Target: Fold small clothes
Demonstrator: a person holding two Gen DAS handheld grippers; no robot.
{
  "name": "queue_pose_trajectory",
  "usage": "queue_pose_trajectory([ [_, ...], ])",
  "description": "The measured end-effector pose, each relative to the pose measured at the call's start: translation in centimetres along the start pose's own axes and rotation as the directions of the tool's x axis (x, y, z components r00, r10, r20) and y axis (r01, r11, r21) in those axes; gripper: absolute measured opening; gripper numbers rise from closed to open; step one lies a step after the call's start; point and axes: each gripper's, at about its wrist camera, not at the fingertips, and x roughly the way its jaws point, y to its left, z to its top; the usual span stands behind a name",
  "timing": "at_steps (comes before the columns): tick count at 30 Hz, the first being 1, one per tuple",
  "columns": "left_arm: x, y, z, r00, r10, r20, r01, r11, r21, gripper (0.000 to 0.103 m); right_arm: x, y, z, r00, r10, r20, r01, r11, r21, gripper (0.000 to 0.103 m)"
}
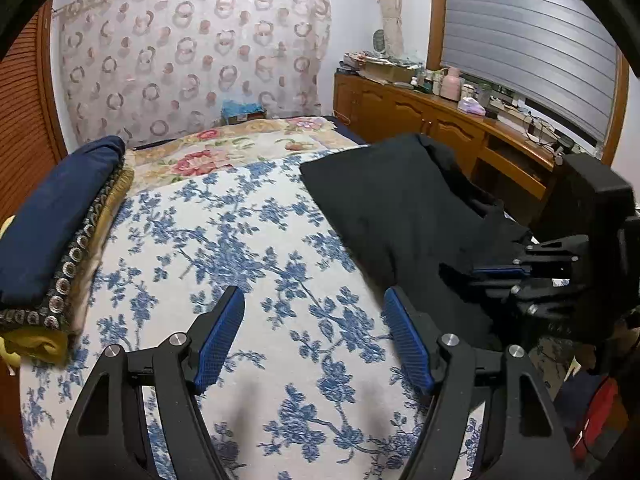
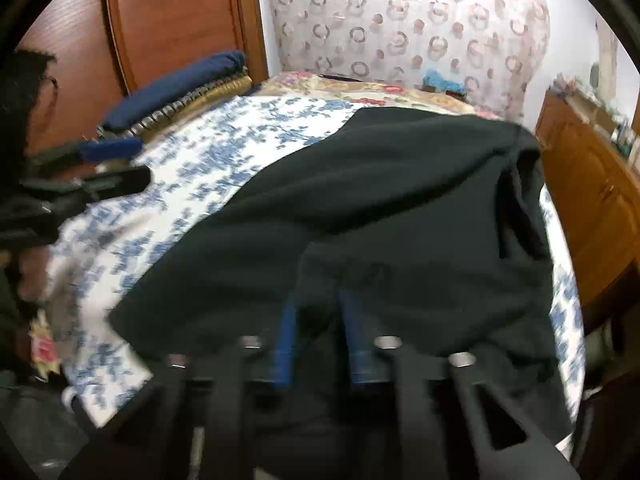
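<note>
Right wrist: right tongs (image 2: 318, 312) pinching black garment (image 2: 380, 184)

The left wrist view looks from low over the near part of the bed (image 1: 224, 240), forward along the left gripper (image 1: 314, 312) toward the far edge, where a patterned curtain (image 1: 192, 52) hangs; it takes in the folded stack (image 1: 60, 220) at the left edge and the wooden cabinet (image 1: 420, 116) beyond the right edge. The right wrist view sits closer to the bed's near right part, facing the same far wall but angled leftward, with the black garment (image 2: 380, 200) filling most of its field just past the right gripper (image 2: 318, 320). Both views share the blue-flowered cover, garment, stack, curtain and cabinet, and each catches the other gripper at its side.
</note>
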Motion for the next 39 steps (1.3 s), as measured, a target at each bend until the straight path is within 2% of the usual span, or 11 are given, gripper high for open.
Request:
queue_pose_trajectory([
  [5, 0.4, -1.0, -0.5, 1.0, -0.023, -0.018, 0.024, 1.0, 0.013, 0.074, -3.2, -1.1, -1.3, 0.997, -0.002, 0.071, -0.002, 0.998, 0.057, 0.005],
  [12, 1.2, -3.1, -0.8, 0.996, -0.076, -0.055, 0.078, 0.996, 0.037, 0.074, -10.4, -2.8, -4.8, 0.985, -0.093, 0.148, 0.073, 0.988, 0.137, 0.004],
  [17, 1.5, -4.8, -1.1, 0.989, -0.122, -0.084, 0.127, 0.99, 0.057, 0.074, -13.9, -2.7, -7.9, 0.978, -0.161, 0.133, 0.136, 0.975, 0.176, 0.004],
  [21, 1.8, -6.0, -1.3, 0.986, -0.131, -0.105, 0.14, 0.987, 0.078, 0.074, -14.7, -3.1, -9.6, 0.982, -0.174, 0.08, 0.153, 0.964, 0.219, 0.005],
  [23, 1.9, -6.3, -1.4, 0.984, -0.136, -0.113, 0.146, 0.986, 0.082, 0.074, -14.8, -3.1, -10.0, 0.976, -0.208, 0.061, 0.19, 0.955, 0.227, 0.005],
  [26, 2.0, -6.5, -1.5, 0.983, -0.142, -0.119, 0.153, 0.985, 0.083, 0.074, -15.1, -3.3, -9.5, 0.971, -0.234, 0.05, 0.215, 0.946, 0.244, 0.014],
  [28, 2.0, -6.6, -1.6, 0.982, -0.145, -0.123, 0.156, 0.984, 0.081, 0.074, -15.2, -3.3, -9.0, 0.967, -0.244, 0.076, 0.219, 0.944, 0.246, 0.018],
  [30, 1.9, -6.6, -1.6, 0.981, -0.151, -0.124, 0.161, 0.984, 0.077, 0.074, -15.0, -3.5, -8.4, 0.964, -0.252, 0.088, 0.224, 0.942, 0.249, 0.037],
  [32, 1.9, -6.6, -1.7, 0.98, -0.158, -0.124, 0.168, 0.983, 0.072, 0.073, -14.6, -3.5, -8.2, 0.956, -0.274, 0.105, 0.241, 0.938, 0.248, 0.044],
  [36, 2.0, -6.7, -1.7, 0.979, -0.161, -0.128, 0.17, 0.983, 0.066, 0.074, -11.7, -4.5, -8.0, 0.949, -0.297, 0.106, 0.268, 0.936, 0.229, 0.044],
  [39, 2.1, -6.6, -1.8, 0.978, -0.161, -0.132, 0.17, 0.983, 0.063, 0.074, -9.4, -6.6, -8.1, 0.957, -0.278, 0.078, 0.252, 0.936, 0.246, 0.044],
])
